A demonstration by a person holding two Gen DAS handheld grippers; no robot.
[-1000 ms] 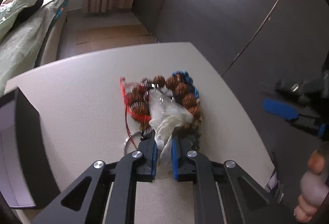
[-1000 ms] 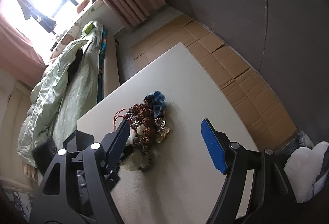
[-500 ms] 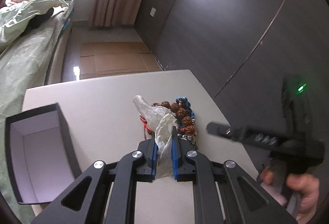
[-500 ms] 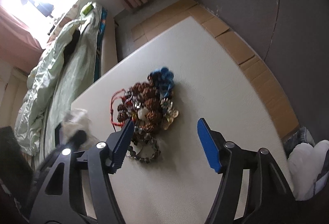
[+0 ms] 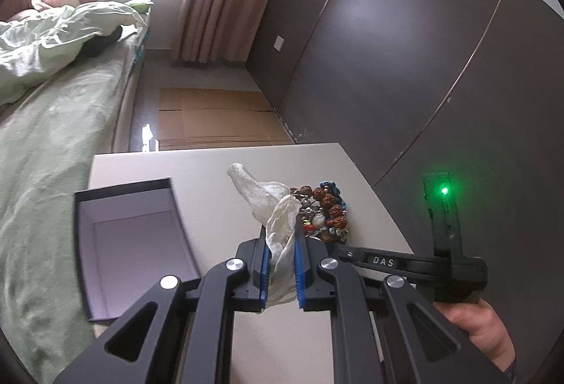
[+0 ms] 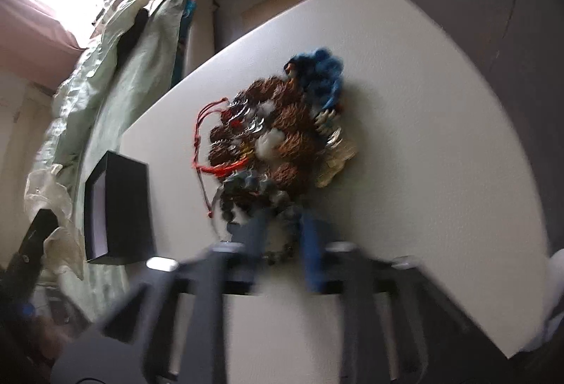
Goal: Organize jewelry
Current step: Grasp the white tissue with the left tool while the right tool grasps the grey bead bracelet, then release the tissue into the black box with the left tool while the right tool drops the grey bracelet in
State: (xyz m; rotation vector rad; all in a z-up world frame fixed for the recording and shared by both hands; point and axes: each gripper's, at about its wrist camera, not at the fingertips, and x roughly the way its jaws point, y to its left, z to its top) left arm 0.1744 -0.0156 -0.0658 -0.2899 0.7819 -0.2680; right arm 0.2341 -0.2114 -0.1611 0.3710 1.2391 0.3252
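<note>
A heap of jewelry [image 6: 282,123] lies on the white table [image 6: 423,137]: brown seed beads, blue beads, red cord and a grey bead bracelet [image 6: 246,186] at the near end. My right gripper [image 6: 283,232] points down at that end, and its jaws are closing with the grey beads between the pads. The picture there is blurred. My left gripper [image 5: 281,239] is shut on a crumpled clear plastic bag [image 5: 271,204], held above the table to the left of the heap [image 5: 328,207]. An open black box [image 5: 123,188] with a pale lining sits left of the bag.
The box [image 6: 123,207] stands near the table's left edge, beside a bed with green bedding [image 5: 53,137]. A dark wall [image 5: 423,66] runs along the right. Flat cardboard [image 5: 211,123] lies on the floor beyond the table. A hand [image 5: 476,327] holds the right gripper's handle.
My left gripper lifted the plastic bag up and back off the heap, bringing the box into view. My right gripper came down to the heap's near end and its wide jaws closed.
</note>
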